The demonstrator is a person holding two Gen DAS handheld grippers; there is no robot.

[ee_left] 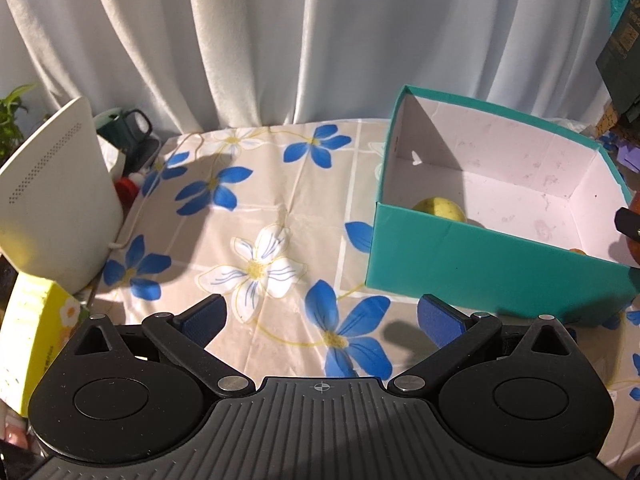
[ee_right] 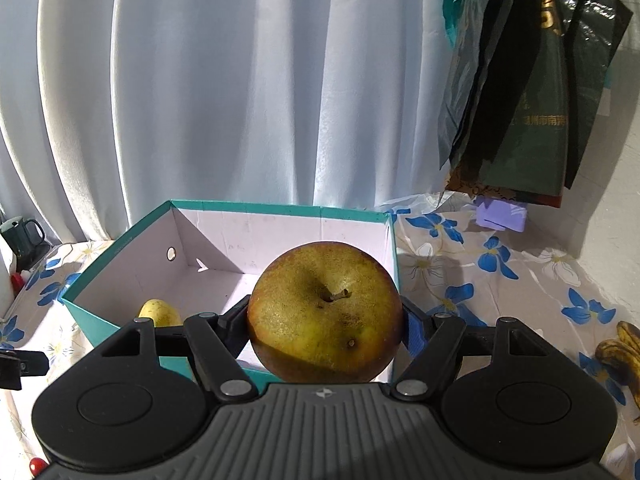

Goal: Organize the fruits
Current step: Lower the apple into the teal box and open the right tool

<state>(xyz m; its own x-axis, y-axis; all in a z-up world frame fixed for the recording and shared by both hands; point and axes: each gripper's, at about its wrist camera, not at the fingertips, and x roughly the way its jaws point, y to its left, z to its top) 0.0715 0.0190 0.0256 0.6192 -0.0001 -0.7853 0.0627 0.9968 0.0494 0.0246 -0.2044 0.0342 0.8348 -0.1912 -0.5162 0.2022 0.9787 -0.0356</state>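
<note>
Big russet-green apple (ee_right: 324,312), stem facing camera, clamped between right gripper (ee_right: 326,326) fingers over the box (ee_right: 120,240); left gripper (ee_left: 322,316) wide open, empty.

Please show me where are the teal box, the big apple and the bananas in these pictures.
teal box (ee_left: 480,264): left wrist view, on its near outer wall.
big apple (ee_right: 312,320): right wrist view, on its front skin below the stem, between the jaws.
bananas (ee_right: 620,354): right wrist view, on the spotted peel at the right edge.

White curtain (ee_left: 280,40), floral tablecloth (ee_left: 272,200)
</note>
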